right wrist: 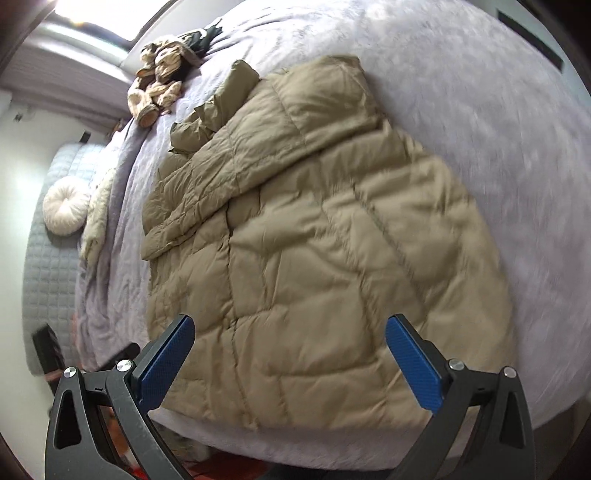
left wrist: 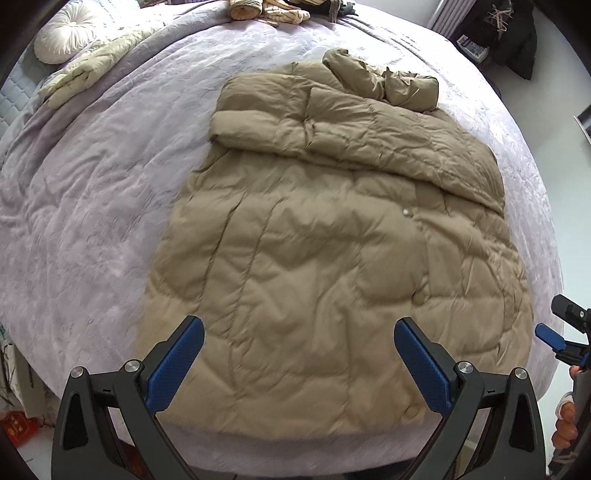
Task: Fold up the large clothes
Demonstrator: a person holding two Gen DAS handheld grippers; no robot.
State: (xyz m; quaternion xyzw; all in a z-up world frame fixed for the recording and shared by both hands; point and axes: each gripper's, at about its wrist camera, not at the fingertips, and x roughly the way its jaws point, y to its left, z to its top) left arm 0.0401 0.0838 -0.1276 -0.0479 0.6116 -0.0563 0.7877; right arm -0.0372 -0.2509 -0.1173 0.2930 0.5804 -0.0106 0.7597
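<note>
Left gripper [left wrist: 298,356]: jaws are standing wide apart, gripping nothing; the blue pads [left wrist: 176,363] are hanging above the near hem of the coat without touching it.
Right gripper [right wrist: 289,356]: jaws are spread to their widest, released, with nothing between them; its pads [right wrist: 415,363] are hovering over the coat's near edge. In the left wrist view it is showing at the right rim, held by a hand [left wrist: 565,424].
Coat [left wrist: 332,258]: a tan quilted puffer coat is lying flat on the bed, its hem toward the near edge of the mattress.
Coat's upper part: one sleeve [left wrist: 351,136] is lying folded across the chest, and the hood [left wrist: 388,77] is bunching at the far end.
Coat's front: stitched seams are running lengthwise, with a pale snap [left wrist: 406,212] showing near the middle.
Bed cover [left wrist: 92,206]: a pale lilac blanket is spreading under and around the coat.
Far side: a heap of beige and dark clothes [right wrist: 159,88] is sitting near the bed's far edge, well apart from the coat.
Headboard side: a round white cushion [left wrist: 61,33] is resting beside a pale green garment [left wrist: 92,70].
</note>
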